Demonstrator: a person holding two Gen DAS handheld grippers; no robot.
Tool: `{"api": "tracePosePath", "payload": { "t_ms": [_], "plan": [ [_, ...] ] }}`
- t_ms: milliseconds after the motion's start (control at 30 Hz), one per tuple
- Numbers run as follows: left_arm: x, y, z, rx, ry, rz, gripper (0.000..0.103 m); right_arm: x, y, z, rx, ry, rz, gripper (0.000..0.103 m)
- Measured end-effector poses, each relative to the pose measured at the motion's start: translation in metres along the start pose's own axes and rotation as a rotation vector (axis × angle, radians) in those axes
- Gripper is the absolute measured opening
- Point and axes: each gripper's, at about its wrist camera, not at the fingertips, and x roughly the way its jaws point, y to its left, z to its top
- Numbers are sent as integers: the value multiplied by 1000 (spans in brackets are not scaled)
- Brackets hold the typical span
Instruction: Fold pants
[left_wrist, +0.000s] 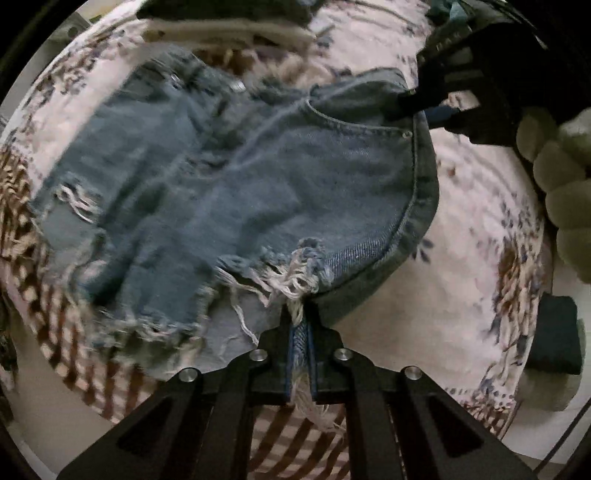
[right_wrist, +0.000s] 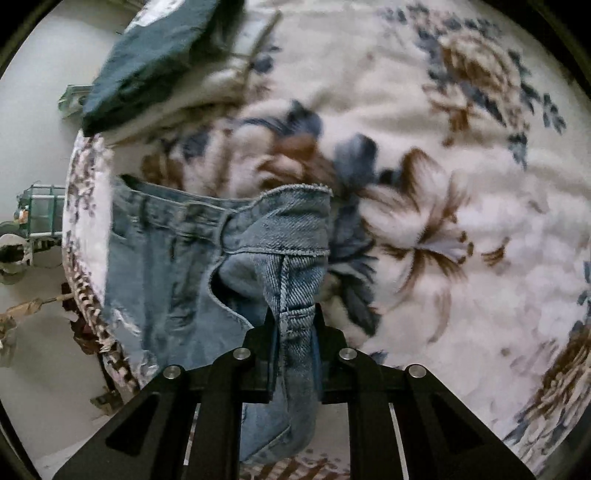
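Light blue denim shorts with frayed, ripped hems lie on a floral blanket. My left gripper is shut on the frayed hem of one leg. My right gripper is shut on the waistband end at the side seam; it also shows in the left wrist view at the upper right, pinching the waistband corner. In the right wrist view the shorts stretch leftward, with the waistband and pocket visible.
A folded dark green garment lies on a folded cream one at the far edge of the blanket. A knotted pale green cushion sits at the right. Floor and small objects lie beyond the left edge.
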Motion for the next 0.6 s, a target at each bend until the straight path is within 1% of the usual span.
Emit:
{"api": "tracePosePath", "payload": {
  "t_ms": [33,67,100,167,200,267,300,433,467,500,600],
  "plan": [
    [-7,5,2,-5,-9,-4,4,-6,4,1,-4,-7,2,15],
    [-7,-3,6,-12,-20,-7,4,-12,13,1,-10,-16,3,15],
    [-14,1,11,-20,-42,-6,4,-19,23,1,-23,-28,3,15],
    [-25,10,19,-27,-72,-2,4,-30,42,4,-38,-47,3,15],
    [-28,13,22,-39,-85,-2,4,-34,51,5,-41,-56,2,15],
    [-38,32,31,-77,-102,-9,4,-39,76,9,-48,-74,-2,15],
    [-36,34,36,-93,-105,-11,4,-41,88,11,-51,-77,-6,15],
    [-44,91,55,-185,-104,-23,4,-29,150,28,-81,-62,-28,15],
    [-43,104,59,-208,-100,-24,4,-22,172,35,-99,-53,-41,15],
    [-40,126,64,-245,-86,-29,4,-13,189,39,-111,-48,-50,15],
    [-29,170,75,-299,-58,-30,4,18,245,57,-154,-23,-77,15]
  ]
}}
